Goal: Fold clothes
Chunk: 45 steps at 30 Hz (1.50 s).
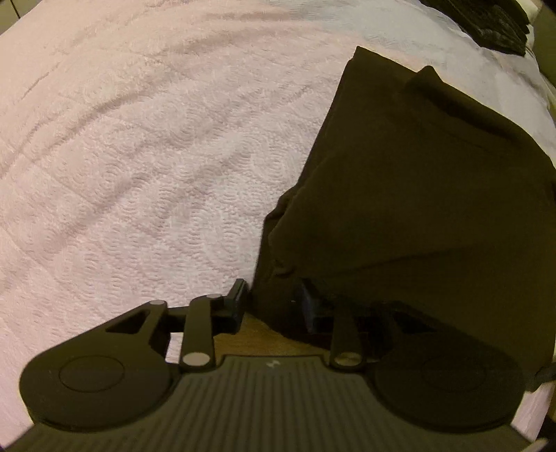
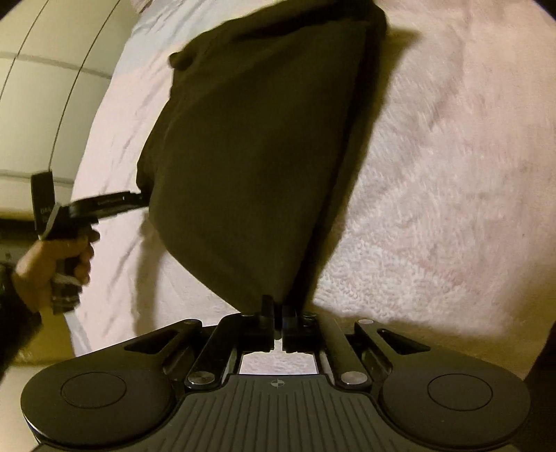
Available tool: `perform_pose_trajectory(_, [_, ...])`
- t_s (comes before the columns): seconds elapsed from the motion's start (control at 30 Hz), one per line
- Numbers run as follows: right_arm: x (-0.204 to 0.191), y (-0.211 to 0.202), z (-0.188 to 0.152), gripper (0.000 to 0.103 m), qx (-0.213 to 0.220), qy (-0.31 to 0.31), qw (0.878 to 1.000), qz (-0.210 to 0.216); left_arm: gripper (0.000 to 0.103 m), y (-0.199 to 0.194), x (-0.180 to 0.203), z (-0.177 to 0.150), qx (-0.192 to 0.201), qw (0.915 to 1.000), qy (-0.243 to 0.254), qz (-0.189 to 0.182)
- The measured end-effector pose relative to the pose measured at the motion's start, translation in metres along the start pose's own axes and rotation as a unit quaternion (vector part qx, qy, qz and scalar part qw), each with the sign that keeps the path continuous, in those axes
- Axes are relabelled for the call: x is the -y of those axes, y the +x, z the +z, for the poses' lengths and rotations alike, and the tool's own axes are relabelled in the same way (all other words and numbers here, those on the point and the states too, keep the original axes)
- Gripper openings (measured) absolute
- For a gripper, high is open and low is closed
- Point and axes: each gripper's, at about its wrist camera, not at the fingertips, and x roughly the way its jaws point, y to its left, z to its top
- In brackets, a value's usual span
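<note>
At the bottom centre of the right wrist view, the right tongs (image 2: 277, 321) are pressed together on a corner of the dark garment (image 2: 257, 146), which rises as a taut sheet toward the top of the frame over the white bed cover (image 2: 451, 194). At middle left a hand (image 2: 52, 264) holds the left tongs (image 1: 271, 306), pinching the garment's other corner. More dark clothes (image 1: 486, 24) lie at the upper right of the left wrist view.
</note>
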Motion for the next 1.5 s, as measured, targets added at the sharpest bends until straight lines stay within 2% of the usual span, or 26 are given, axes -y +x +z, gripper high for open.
perform_pose_trajectory(0.07, [0.004, -0.011, -0.003, 0.002, 0.002, -0.005, 1.0, -0.027, 0.034, -0.014, 0.002, -0.001, 0.012, 0.9996, 0.02, 0.014])
perform_pose_trajectory(0.17, [0.009, -0.03, 0.003, 0.009, 0.032, 0.02, 0.997, -0.069, 0.033, -0.036, 0.009, -0.001, 0.039, 0.9967, 0.06, 0.037])
perform_pose_trajectory(0.23, [0.009, -0.045, 0.01, 0.026, 0.064, 0.016, 0.995, -0.078, 0.031, -0.053, 0.02, 0.0, 0.063, 0.9916, 0.096, 0.059])
perform_pose_trajectory(0.3, [0.002, -0.058, 0.02, 0.039, 0.099, -0.004, 0.991, -0.092, 0.031, -0.063, 0.033, 0.006, 0.082, 0.9864, 0.122, 0.073])
perform_pose_trajectory(0.33, [-0.004, -0.061, 0.027, 0.04, 0.114, -0.021, 0.989, -0.093, 0.031, -0.066, 0.041, 0.01, 0.091, 0.984, 0.134, 0.073])
perform_pose_trajectory(0.47, [-0.037, -0.043, 0.066, 0.04, 0.142, -0.09, 0.983, -0.07, 0.031, -0.06, 0.086, 0.033, 0.112, 0.9776, 0.176, 0.029])
perform_pose_trajectory(0.57, [-0.042, -0.025, 0.099, 0.04, 0.156, -0.105, 0.981, -0.046, 0.031, -0.042, 0.124, 0.05, 0.112, 0.973, 0.201, -0.016])
perform_pose_trajectory(0.67, [-0.031, -0.006, 0.131, 0.04, 0.133, -0.098, 0.985, -0.046, 0.031, -0.012, 0.145, 0.068, 0.099, 0.9699, 0.22, -0.035])
perform_pose_trajectory(0.73, [-0.024, -0.001, 0.144, 0.04, 0.139, -0.101, 0.983, -0.058, 0.031, 0.008, 0.149, 0.08, 0.089, 0.9707, 0.221, -0.033])
perform_pose_trajectory(0.83, [-0.009, -0.006, 0.154, 0.04, 0.153, -0.101, 0.981, -0.068, 0.04, 0.026, 0.144, 0.097, 0.083, 0.9734, 0.211, -0.037])
perform_pose_trajectory(0.93, [0.0, -0.009, 0.154, 0.04, 0.157, -0.1, 0.98, -0.074, 0.048, 0.027, 0.134, 0.104, 0.079, 0.9747, 0.205, -0.04])
perform_pose_trajectory(1.0, [0.0, -0.009, 0.151, 0.04, 0.154, -0.104, 0.98, -0.071, 0.042, 0.019, 0.129, 0.108, 0.082, 0.9746, 0.205, -0.039])
perform_pose_trajectory(1.03, [0.0, -0.009, 0.15, 0.04, 0.152, -0.106, 0.98, -0.07, 0.033, 0.011, 0.129, 0.108, 0.089, 0.973, 0.209, -0.041])
perform_pose_trajectory(1.07, [0.0, -0.009, 0.148, 0.04, 0.15, -0.108, 0.98, -0.069, 0.03, 0.003, 0.13, 0.109, 0.097, 0.9713, 0.212, -0.049])
perform_pose_trajectory(1.17, [0.0, -0.009, 0.144, 0.04, 0.144, -0.114, 0.981, -0.065, 0.031, -0.004, 0.131, 0.115, 0.087, 0.9698, 0.205, -0.099])
perform_pose_trajectory(1.2, [-0.001, -0.009, 0.143, 0.04, 0.142, -0.116, 0.981, -0.064, 0.031, -0.001, 0.133, 0.116, 0.079, 0.9694, 0.207, -0.105])
perform_pose_trajectory(1.27, [-0.001, -0.009, 0.14, 0.04, 0.138, -0.12, 0.981, -0.061, 0.034, 0.017, 0.139, 0.12, 0.06, 0.9691, 0.222, -0.089])
perform_pose_trajectory(1.4, [0.006, -0.013, 0.134, 0.04, 0.134, -0.119, 0.982, -0.065, 0.038, 0.043, 0.128, 0.134, 0.048, 0.9806, 0.167, -0.091])
perform_pose_trajectory(1.5, [0.012, -0.019, 0.127, 0.04, 0.122, -0.116, 0.983, -0.077, 0.039, 0.042, 0.12, 0.137, 0.048, 0.9836, 0.149, -0.089])
